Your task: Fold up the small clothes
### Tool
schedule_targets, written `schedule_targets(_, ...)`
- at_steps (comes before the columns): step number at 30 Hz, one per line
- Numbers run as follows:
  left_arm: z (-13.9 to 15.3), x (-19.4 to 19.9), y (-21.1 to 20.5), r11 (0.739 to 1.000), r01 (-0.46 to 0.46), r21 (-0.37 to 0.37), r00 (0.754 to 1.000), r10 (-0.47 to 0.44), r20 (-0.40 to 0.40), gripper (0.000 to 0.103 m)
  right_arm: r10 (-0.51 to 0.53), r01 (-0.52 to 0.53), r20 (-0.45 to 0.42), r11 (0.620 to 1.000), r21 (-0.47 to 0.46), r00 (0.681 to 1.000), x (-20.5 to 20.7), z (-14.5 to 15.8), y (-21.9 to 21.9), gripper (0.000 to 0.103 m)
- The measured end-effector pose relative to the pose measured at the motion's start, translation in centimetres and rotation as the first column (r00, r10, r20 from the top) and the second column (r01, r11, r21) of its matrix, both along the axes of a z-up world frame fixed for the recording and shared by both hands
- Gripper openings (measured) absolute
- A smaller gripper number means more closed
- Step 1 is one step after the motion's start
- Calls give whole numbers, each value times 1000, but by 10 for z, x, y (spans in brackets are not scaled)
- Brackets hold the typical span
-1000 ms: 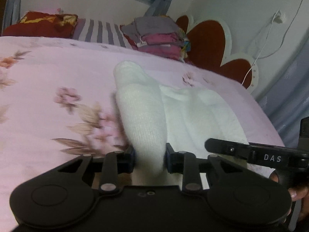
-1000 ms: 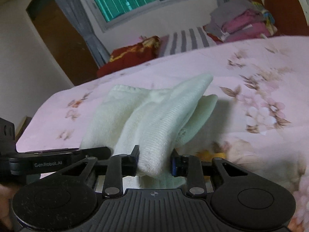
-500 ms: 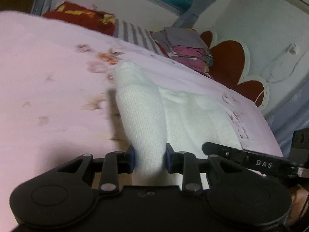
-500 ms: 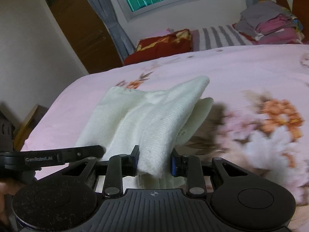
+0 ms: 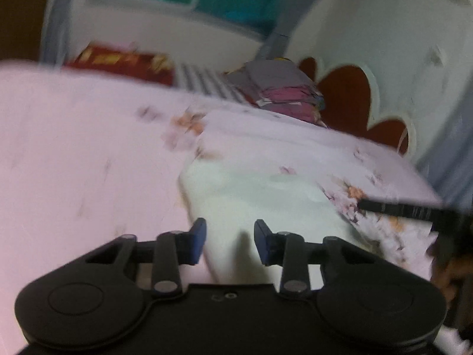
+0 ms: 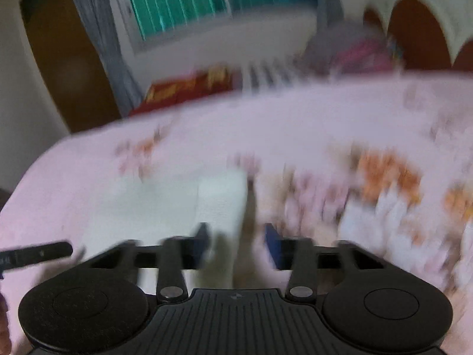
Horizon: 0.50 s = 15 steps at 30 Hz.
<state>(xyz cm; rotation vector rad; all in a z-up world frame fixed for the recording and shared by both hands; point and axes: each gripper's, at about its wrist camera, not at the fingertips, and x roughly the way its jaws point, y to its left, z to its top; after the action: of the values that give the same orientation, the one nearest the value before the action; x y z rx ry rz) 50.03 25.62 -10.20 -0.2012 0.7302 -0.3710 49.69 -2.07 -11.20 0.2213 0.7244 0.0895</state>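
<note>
Both my tools spread over the white knit garment on the bed

From the left wrist, my left tool [image 5: 230, 241] is spread, blue pads apart, holding nothing; the soft white knit garment [image 5: 260, 204] lies flat on the pink floral bedsheet [image 5: 74, 153], its rounded edge between the pads; from the right wrist, blurred, my right tool [image 6: 238, 244] is likewise spread over the garment [image 6: 177, 204]; a stack of folded clothes [image 5: 280, 88] sits by the scalloped red headboard [image 5: 348, 97].

Pink floral bed [image 5: 74, 153]: white garment [image 5: 260, 207] flat, clothes stack [image 5: 280, 88].
</note>
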Motion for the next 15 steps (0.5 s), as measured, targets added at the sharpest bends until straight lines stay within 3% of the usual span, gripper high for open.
schedule_targets(3, -9, 29, -24, 998, 56, 22, 998, -55, -24, 34, 81, -81, 1, 997, -6, 997, 22, 8, 22, 21)
schedule_targets(5, -27, 42, -33, 997, 65, 29, 994, -62, -90, 34, 126, -130, -61, 990, -57, 990, 37, -5, 37, 19)
schedule_targets(7, -34, 44, -35, 999, 55, -1, 994, -55, -90, 34, 95, -119, -161, 982, -148, 982, 51, -32, 44, 17)
schedule_targets(11, -19, 27, -38, 995, 74, 61, 996, -70, -60, 24, 33, -69, -168, 975, -213, 985, 56, -37, 39, 17)
schedule_targets(15, -8, -18, -32, 997, 80, 16, 997, -79, -12, 23, 111, -122, -69, 972, -199, 991, 20, -12, 38, 17)
